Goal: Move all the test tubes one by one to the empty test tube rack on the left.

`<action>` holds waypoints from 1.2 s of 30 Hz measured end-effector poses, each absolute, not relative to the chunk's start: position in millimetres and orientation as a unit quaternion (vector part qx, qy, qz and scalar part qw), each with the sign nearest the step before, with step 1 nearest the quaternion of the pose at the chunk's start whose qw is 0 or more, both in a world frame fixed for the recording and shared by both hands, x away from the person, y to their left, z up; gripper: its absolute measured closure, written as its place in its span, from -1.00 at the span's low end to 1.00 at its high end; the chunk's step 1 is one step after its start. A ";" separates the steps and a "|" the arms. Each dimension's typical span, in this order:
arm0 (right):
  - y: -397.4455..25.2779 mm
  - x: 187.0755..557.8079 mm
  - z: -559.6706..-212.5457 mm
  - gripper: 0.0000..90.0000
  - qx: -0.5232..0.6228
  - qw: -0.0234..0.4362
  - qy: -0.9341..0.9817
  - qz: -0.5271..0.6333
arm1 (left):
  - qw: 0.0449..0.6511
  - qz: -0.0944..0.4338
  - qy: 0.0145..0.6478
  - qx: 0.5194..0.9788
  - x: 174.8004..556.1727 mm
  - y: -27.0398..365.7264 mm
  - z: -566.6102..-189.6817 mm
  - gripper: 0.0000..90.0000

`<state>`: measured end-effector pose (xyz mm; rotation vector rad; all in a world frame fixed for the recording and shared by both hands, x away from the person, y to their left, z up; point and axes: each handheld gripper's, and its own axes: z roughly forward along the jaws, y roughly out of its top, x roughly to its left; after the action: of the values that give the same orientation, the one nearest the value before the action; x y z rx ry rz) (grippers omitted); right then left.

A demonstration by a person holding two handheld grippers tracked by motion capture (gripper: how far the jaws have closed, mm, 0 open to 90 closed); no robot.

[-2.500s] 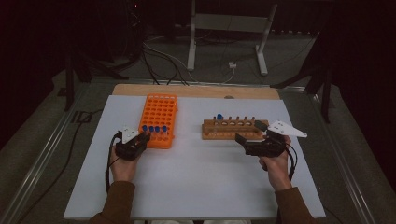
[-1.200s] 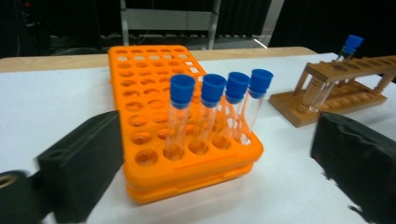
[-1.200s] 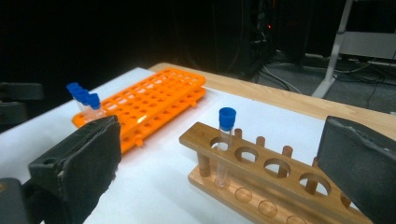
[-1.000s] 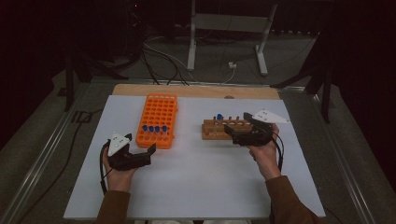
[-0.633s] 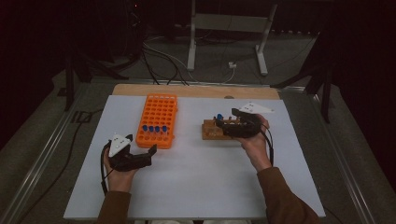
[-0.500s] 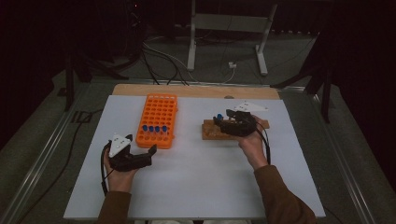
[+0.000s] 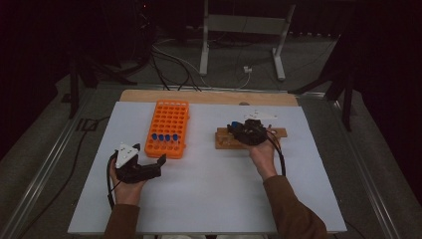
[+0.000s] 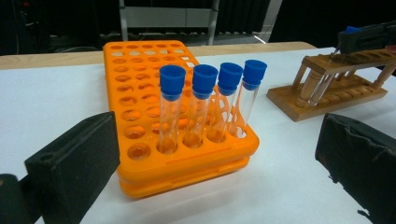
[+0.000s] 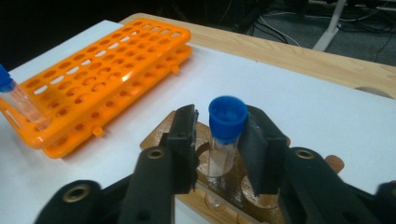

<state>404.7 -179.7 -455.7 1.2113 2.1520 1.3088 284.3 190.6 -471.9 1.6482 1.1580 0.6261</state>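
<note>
Since the earliest frame, the right gripper [image 7: 233, 128] had been carried from the bare table at the lower right of the wooden rack [image 7: 278, 133] up over that rack, right of the frame's centre in the high view, while the left gripper [image 7: 161, 160] had been drawn back from the orange rack [image 7: 168, 126] toward the lower left. In the right gripper view, a blue-capped test tube [image 9: 227, 135] was seen standing upright in a hole of the wooden rack [image 9: 161, 133], at the lower centre of the frame. The right gripper [image 9: 218, 148] was set around the tube, one jaw on each side just below the cap; whether the pads were pressed onto the glass or held just off it could not be told. The orange rack [image 9: 107, 65] was seen at the upper left of that view, with one capped tube [image 9: 16, 100] at the left edge.

In the left gripper view, the left gripper [image 8: 212, 161] was seen with its jaws spread wide and nothing between them, one at the lower left and one at the lower right of the frame. Beyond them, four blue-capped tubes [image 8: 212, 105] were stood side by side in the near rows of the orange rack [image 8: 144, 70]. The wooden rack [image 8: 327, 91] was seen at the upper right, with the right gripper [image 8: 369, 37] over it. Both racks were set on the white table [image 7: 209, 194], well apart from each other.
</note>
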 end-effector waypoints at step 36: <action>-193.7 385.5 -418.3 0.71 0.396 0.219 0.734 0.507 | 0.492 0.252 0.472 0.686 285.4 186.9 -475.1 -0.98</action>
<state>385.5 -193.7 -418.3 1.0961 2.0317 1.4022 285.4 186.9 -475.1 1.6658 1.1458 0.6115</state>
